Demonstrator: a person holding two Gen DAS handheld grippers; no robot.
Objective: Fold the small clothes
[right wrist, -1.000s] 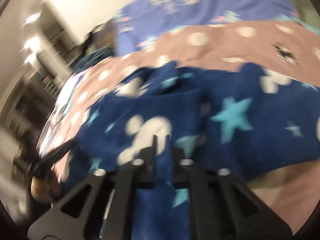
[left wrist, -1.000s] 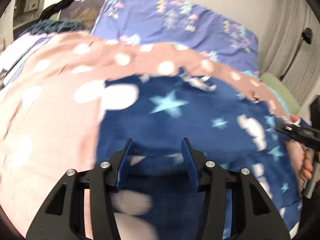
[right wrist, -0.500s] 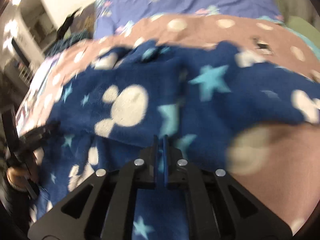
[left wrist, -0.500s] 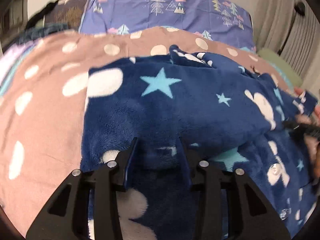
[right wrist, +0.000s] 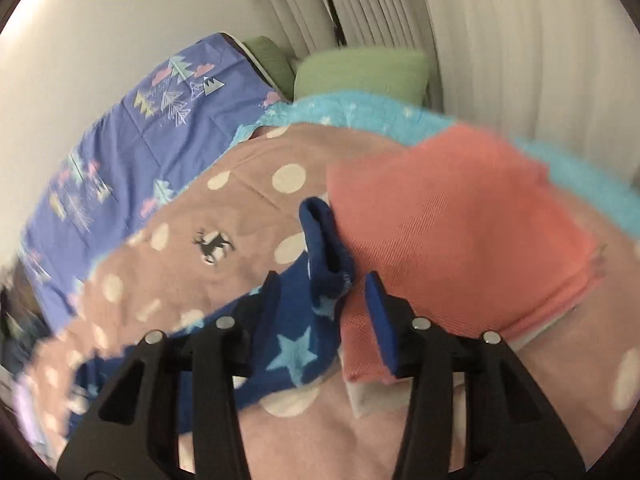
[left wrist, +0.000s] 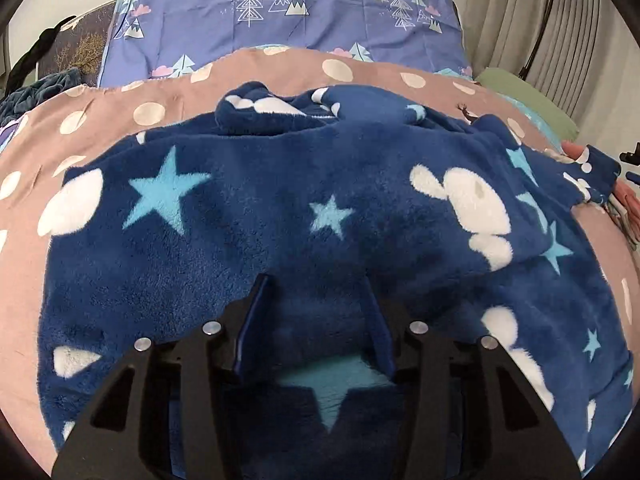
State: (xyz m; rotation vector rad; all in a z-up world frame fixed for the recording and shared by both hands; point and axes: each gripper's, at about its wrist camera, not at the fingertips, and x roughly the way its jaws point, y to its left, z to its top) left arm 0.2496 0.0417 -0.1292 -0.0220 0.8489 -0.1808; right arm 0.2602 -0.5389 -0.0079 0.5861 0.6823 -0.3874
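A navy fleece garment [left wrist: 304, 208] with light-blue stars and white shapes lies spread on a pink polka-dot bedspread [left wrist: 120, 116]. My left gripper [left wrist: 316, 292] is open and rests low over the garment's near part, fleece between its blue pads. In the right wrist view my right gripper [right wrist: 322, 284] is open, with a sleeve cuff [right wrist: 326, 248] of the same garment standing between its fingers. A folded coral-pink cloth [right wrist: 452, 232] lies just right of the cuff.
A purple pillowcase with tree prints [left wrist: 280, 20] lies at the head of the bed. Green pillows [right wrist: 360, 72] and a turquoise blanket [right wrist: 360, 116] sit near the curtains [right wrist: 500, 40]. A dark lamp stand [left wrist: 548, 20] is at the far right.
My right gripper was shut on the fleece and has opened; it has swung right toward the cuff and coral cloth. My left gripper has stayed open over the garment, which now lies flatter.
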